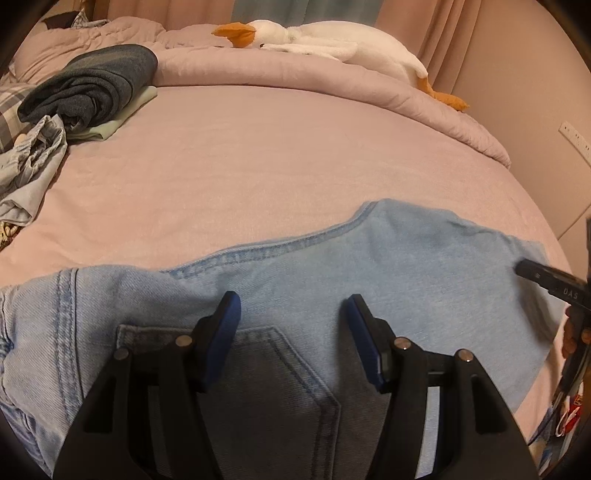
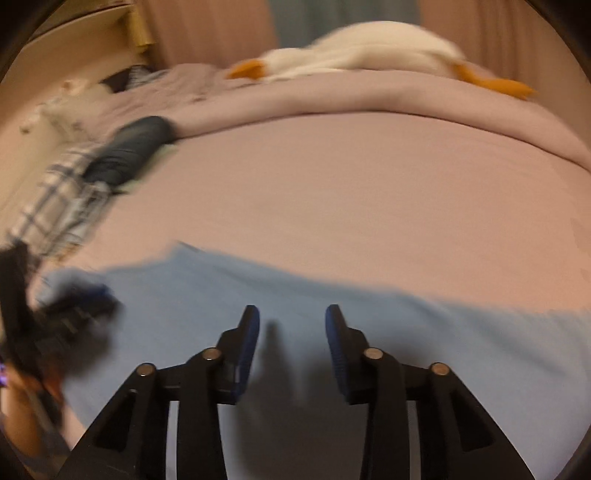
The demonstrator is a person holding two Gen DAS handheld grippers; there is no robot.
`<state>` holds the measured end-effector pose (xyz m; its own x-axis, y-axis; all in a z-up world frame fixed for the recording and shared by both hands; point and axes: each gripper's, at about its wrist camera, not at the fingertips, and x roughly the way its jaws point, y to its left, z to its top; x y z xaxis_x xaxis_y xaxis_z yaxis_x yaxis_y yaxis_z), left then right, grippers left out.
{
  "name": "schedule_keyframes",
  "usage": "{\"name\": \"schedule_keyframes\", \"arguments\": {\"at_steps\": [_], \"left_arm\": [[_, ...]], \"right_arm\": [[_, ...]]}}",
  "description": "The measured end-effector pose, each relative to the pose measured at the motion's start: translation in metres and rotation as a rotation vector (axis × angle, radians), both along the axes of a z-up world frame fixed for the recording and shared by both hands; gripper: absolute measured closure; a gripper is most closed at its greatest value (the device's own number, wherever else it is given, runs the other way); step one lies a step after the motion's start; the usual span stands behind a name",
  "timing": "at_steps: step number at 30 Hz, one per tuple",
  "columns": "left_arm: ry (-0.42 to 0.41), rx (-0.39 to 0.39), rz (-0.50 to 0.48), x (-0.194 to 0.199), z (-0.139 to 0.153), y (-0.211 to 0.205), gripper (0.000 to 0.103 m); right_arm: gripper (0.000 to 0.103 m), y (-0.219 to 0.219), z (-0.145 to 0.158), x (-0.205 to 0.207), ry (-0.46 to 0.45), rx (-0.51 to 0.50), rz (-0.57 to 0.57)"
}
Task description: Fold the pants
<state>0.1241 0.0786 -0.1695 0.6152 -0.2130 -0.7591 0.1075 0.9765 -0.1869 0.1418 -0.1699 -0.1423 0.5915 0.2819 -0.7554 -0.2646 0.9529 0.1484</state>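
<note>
1. Pants (image 1: 369, 280): light blue denim, paler blue double stitching along the seams; back pocket (image 1: 280, 373) in the same blue, shadowed darker.
2. Left gripper (image 1: 291, 317): black frame, blue pads, silver pins.
3. Right gripper (image 2: 291, 328): black frame, blue pads.
4. Bed sheet (image 1: 258, 155): plain dusty pink; duvet (image 1: 332, 77) matching pink.
5. Plush goose (image 1: 332, 40): white body, orange bill and feet.
6. Folded garment (image 1: 92, 85): dark grey-blue, on a pale green item (image 1: 110, 125).
7. Plaid fabric (image 2: 62, 199): white with dark blue checks.
8. Curtains (image 1: 443, 22): pink.
</note>
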Motion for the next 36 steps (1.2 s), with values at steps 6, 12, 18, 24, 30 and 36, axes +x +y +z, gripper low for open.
{"name": "schedule_keyframes", "arguments": {"at_steps": [6, 12, 18, 24, 30, 36], "left_arm": [[-0.005, 0.059, 0.007, 0.0, -0.001, -0.006, 0.043], [0.017, 0.017, 0.079, -0.006, 0.013, -0.013, 0.041], [0.021, -0.104, -0.042, -0.016, 0.03, -0.062, 0.041], [0.15, -0.302, -0.218, -0.009, 0.02, -0.127, 0.041], [0.243, -0.411, -0.186, -0.002, -0.003, -0.139, 0.042], [0.277, -0.478, -0.148, -0.004, 0.002, -0.129, 0.044]], "right_arm": [[0.066, -0.158, -0.015, -0.025, -0.015, 0.098, -0.316], [0.06, -0.28, 0.003, -0.064, -0.047, 0.271, -0.722], [0.057, -0.306, -0.007, -0.123, -0.01, 0.545, -0.75], [0.057, -0.278, -0.036, -0.125, 0.054, 0.716, -0.665], [0.061, -0.268, -0.033, -0.099, 0.009, 0.626, -0.682], [0.089, -0.254, -0.019, -0.095, -0.056, 0.547, -0.7]]}}
